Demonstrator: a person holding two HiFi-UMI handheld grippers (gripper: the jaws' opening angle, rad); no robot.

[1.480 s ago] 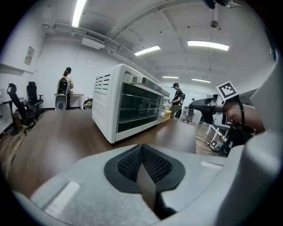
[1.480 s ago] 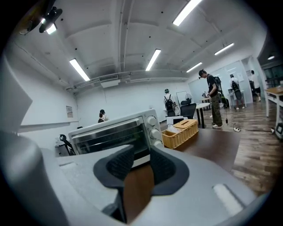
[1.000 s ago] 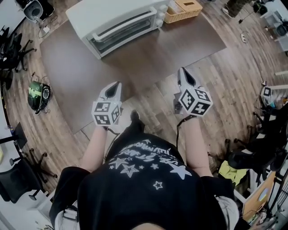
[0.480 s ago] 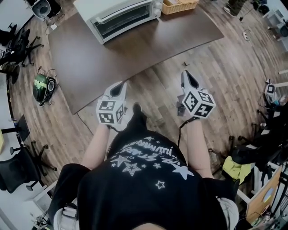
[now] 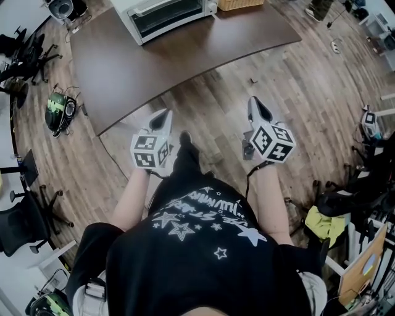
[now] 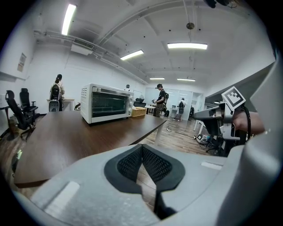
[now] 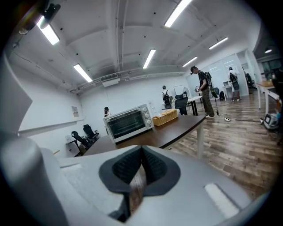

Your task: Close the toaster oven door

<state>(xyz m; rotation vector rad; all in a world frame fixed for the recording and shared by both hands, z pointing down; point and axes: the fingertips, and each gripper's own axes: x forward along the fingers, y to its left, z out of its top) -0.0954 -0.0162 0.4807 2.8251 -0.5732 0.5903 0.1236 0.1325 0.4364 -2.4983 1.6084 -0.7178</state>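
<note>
The white toaster oven point(image 5: 166, 15) stands at the far end of the dark brown table point(image 5: 185, 58), and its glass door looks closed in the left gripper view point(image 6: 106, 103) and the right gripper view point(image 7: 128, 122). Both grippers hang over the wooden floor, well short of the table's near edge. My left gripper point(image 5: 164, 116) is shut with nothing in it, and its pads meet in its own view point(image 6: 141, 149). My right gripper point(image 5: 258, 105) is also shut and empty point(image 7: 141, 151).
A wicker basket point(image 7: 164, 118) sits on the table right of the oven. Office chairs point(image 5: 24, 222) and a green bag point(image 5: 57, 114) lie at the left. Clutter and cables point(image 5: 345, 210) crowd the right. Several people stand far off in the room.
The table and oven have slid up and away in the head view, as the person steps back. Both grippers stay shut, held in front of the body.
</note>
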